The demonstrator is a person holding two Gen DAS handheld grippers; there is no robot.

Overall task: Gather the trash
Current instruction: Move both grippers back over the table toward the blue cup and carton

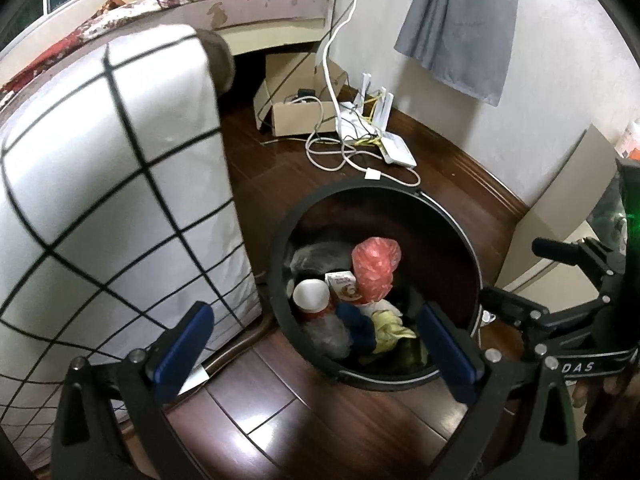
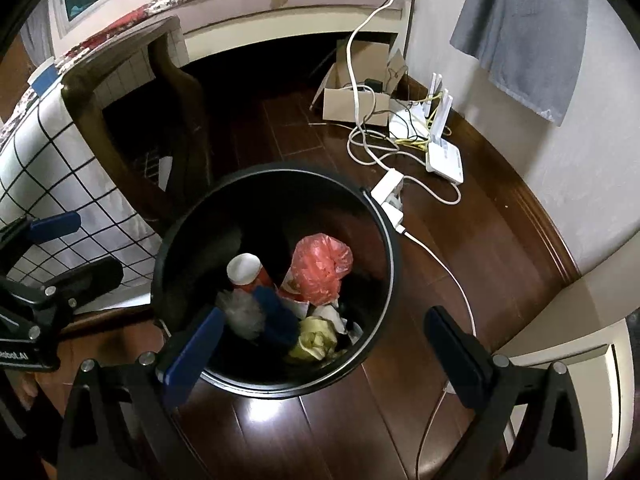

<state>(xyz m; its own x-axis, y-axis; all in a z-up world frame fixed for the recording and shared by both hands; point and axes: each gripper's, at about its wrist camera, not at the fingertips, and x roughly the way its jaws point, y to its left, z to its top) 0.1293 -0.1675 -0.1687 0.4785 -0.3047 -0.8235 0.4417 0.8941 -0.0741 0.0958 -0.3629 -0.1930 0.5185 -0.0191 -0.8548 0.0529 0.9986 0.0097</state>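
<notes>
I am holding my left hand-held gripper and my right hand-held gripper spread wide, gripping nothing, above the round black plastic trash bin on the dark wooden floor — inside it are lying a crumpled red plastic bag, a white paper cup and a yellow wad.
</notes>
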